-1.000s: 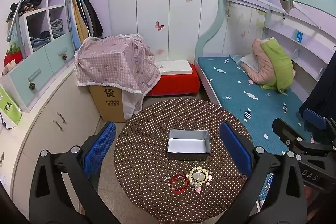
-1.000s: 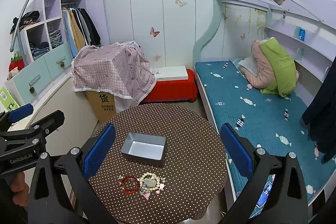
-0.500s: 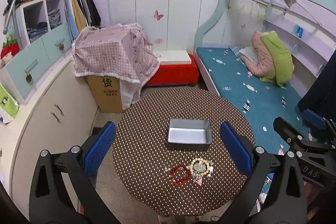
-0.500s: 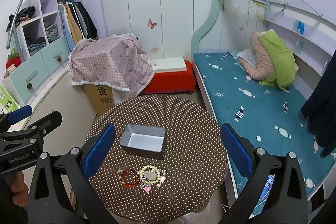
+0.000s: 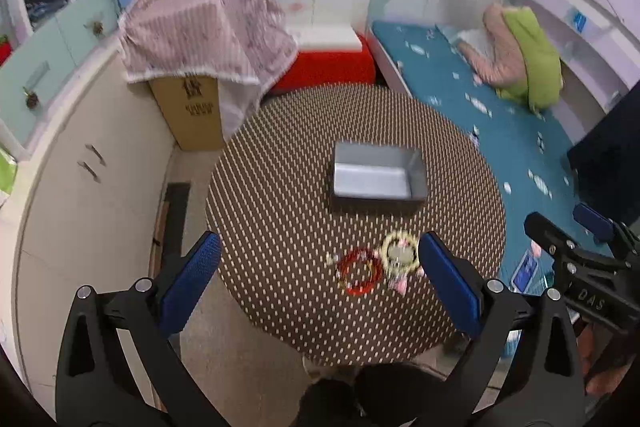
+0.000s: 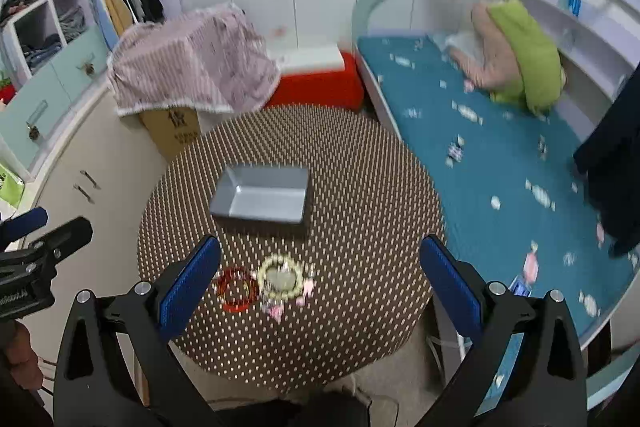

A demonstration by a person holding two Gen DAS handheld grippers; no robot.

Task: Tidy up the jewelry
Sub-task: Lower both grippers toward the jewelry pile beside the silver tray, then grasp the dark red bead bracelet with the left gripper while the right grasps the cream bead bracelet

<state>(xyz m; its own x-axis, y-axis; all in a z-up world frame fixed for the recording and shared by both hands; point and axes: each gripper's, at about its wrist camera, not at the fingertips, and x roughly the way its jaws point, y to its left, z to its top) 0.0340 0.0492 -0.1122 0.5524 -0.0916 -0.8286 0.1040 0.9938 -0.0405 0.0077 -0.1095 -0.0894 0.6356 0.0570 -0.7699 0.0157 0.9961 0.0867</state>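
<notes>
**A:** Left claw point(image 5: 320, 275), high above the round worktop point(image 5: 280, 187), jaws spread wide and holding nothing. Right claw point(image 6: 320, 275) the same: fully parted, empty, well clear of everything.

**B:** And the jewelry?

**A:** In the left wrist view, a red bracelet point(image 5: 359, 270) lies near the worktop's 6 o'clock edge, with a pale beaded bracelet point(image 5: 399, 254) touching it at its 2 o'clock side. (Motion blur hides whether the two are tangled.) Small pink charms sit just beside the pale one. The grey tray point(image 5: 378, 175), open and empty, stands at 12 o'clock from the pair, apart from them.

**B:** So the step in hand is the approach?

**A:** That is my reading; nothing is in the tray yet. To do it well, I would bring one claw straight down over one bracelet only, fingers straddling the band, not the gap between the two. The red one, on the outer left, looks the cleaner first pick. Close gently, since beads may roll, and lift clear before heading to the tray.
</notes>
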